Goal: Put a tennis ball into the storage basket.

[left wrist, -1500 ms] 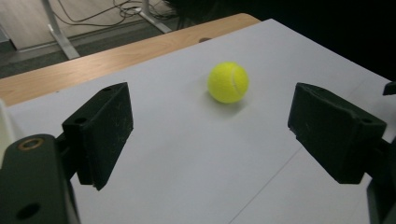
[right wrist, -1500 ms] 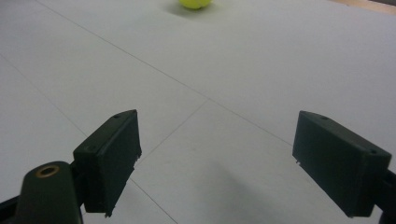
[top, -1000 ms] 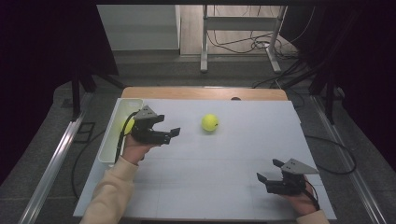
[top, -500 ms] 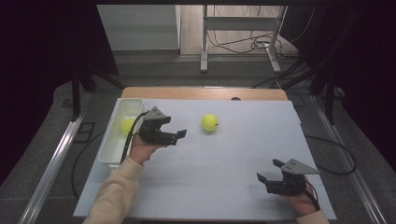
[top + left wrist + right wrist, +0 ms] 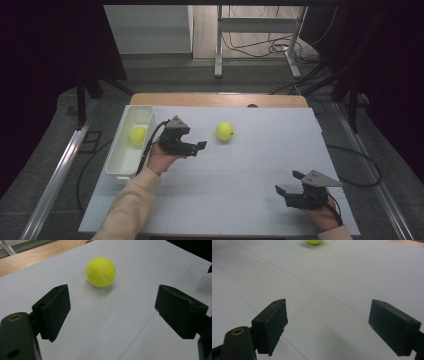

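My left claw (image 5: 112,312) stands wide with nothing between its jaws; in the left gripper view the two black pads (image 5: 53,311) frame bare white desk (image 5: 100,335), and a tennis ball (image 5: 101,271) sits ahead at about twelve o'clock, apart from both pads. That close look shows the ball's white seam curving down its right side, which the high view is too far off to give. From above, my left claw (image 5: 192,146) points toward three o'clock, with the ball (image 5: 225,131) near it at roughly two o'clock. The high view also takes in a second tennis ball (image 5: 138,135) lying in a white tray (image 5: 119,167) at the desk's left edge, at nine o'clock of my left hand (image 5: 161,159).

My right claw (image 5: 328,325) is wide and empty too; its own view shows the ball (image 5: 315,241) as a blurred yellow scrap at the top edge. From above, my right claw (image 5: 287,183) rests well apart from the ball, near the desk's front right corner.
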A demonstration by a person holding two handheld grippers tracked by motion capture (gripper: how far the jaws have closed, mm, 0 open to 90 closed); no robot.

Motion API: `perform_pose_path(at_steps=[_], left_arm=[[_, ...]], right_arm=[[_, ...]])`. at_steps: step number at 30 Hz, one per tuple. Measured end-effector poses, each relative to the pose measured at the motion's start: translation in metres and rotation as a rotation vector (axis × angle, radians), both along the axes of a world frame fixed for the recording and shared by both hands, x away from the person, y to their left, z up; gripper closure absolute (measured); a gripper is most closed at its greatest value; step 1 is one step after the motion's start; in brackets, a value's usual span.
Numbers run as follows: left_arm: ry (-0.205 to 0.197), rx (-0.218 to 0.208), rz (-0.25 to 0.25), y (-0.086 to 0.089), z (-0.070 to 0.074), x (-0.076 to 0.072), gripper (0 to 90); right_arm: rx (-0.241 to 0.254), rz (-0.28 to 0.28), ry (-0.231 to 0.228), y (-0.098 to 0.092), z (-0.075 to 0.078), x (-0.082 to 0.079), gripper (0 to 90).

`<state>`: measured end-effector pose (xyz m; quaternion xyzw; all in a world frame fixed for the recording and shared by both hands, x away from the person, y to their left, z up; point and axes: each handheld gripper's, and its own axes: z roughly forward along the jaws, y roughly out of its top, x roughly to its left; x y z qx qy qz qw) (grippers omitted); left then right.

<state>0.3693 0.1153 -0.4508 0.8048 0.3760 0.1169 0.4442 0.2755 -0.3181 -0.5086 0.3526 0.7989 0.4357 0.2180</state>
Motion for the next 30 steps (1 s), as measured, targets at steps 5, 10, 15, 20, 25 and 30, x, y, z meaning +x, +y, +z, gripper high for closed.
perform_pose_path(at_steps=[5, 10, 15, 20, 25, 30], left_arm=[[0.003, 0.01, -0.01, -0.009, -0.001, 0.004, 13.7], [0.009, 0.019, -0.008, -0.014, -0.003, 0.008, 13.8], [0.019, 0.03, -0.007, -0.021, -0.005, 0.013, 13.2], [0.031, 0.026, 0.002, -0.024, -0.008, 0.019, 12.2], [0.045, 0.032, -0.002, -0.026, -0.011, 0.025, 11.9], [0.05, 0.045, -0.004, -0.031, -0.013, 0.032, 11.3]], right_arm=[[-0.003, -0.001, 0.0, 0.0, 0.0, 0.0, 16.1], [0.002, 0.0, -0.002, -0.001, 0.001, -0.001, 16.1], [0.002, 0.002, -0.002, -0.001, 0.001, -0.001, 16.1], [0.003, 0.004, -0.001, -0.001, 0.001, 0.0, 16.1], [0.001, 0.005, 0.0, 0.0, 0.0, 0.0, 16.1], [-0.002, 0.008, 0.0, 0.0, 0.0, 0.0, 16.1]])
